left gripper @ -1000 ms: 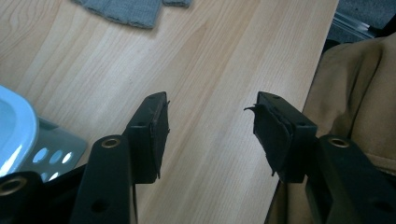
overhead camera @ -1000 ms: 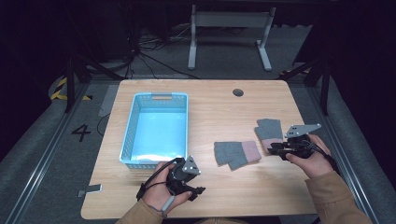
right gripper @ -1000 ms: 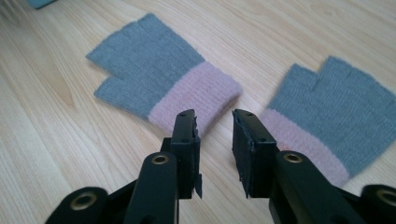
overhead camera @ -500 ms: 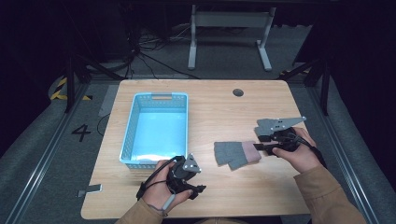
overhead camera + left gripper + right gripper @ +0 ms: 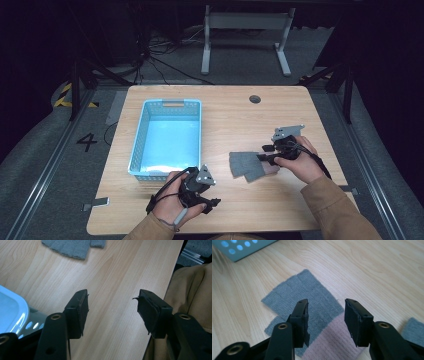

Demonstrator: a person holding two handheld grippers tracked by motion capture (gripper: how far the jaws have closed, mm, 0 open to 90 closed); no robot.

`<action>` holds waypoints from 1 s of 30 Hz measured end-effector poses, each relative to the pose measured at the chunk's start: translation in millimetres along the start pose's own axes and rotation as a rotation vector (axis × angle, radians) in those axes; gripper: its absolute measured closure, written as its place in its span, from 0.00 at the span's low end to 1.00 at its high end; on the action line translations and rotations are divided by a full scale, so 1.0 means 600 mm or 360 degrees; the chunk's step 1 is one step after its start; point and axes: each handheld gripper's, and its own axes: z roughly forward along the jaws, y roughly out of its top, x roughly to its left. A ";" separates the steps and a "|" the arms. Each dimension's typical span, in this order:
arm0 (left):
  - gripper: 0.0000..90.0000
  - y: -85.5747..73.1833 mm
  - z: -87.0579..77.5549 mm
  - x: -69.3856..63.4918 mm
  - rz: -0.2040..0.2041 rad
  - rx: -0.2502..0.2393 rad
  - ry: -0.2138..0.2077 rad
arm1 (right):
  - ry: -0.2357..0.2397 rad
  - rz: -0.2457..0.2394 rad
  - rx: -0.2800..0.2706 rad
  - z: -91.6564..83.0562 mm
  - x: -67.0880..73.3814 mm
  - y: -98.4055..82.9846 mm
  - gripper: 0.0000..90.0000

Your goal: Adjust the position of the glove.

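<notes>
A grey knitted cloth (image 5: 244,165) with a pink band (image 5: 332,332) lies flat on the wooden table (image 5: 225,120), right of centre. My right gripper (image 5: 265,153) hovers at its right edge. Its jaws have just been opening and stand wide above the cloth (image 5: 304,292), with nothing pinched between them (image 5: 325,303). My left gripper (image 5: 212,200) rests near the front edge beside the basket's corner. It is open over bare wood (image 5: 112,293), and the cloth (image 5: 72,246) lies farther off.
A light blue perforated basket (image 5: 170,103) stands left of centre, its corner (image 5: 12,312) close to the left jaws. A second grey piece (image 5: 414,330) lies just right of the right gripper. A tan sleeve (image 5: 195,285) sits at the table's front edge.
The right hand has moved left and slightly down, from beside a small grey piece to the edge of the grey and pink cloth. The left hand has stayed put.
</notes>
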 end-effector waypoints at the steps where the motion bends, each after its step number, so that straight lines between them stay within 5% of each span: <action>1: 0.48 0.000 0.000 0.000 -0.0001 -0.0001 -0.0001 | 0.0000 0.0000 0.0000 0.000 0.000 0.000 0.61; 18: 0.48 -0.001 0.001 0.000 0.0000 -0.0009 -0.0002 | 0.0032 -0.0078 0.0138 0.062 0.014 -0.014 0.67; 30: 0.48 -0.001 0.002 0.000 0.0002 -0.0012 -0.0005 | 0.0035 -0.0092 0.0174 0.063 0.020 -0.013 0.95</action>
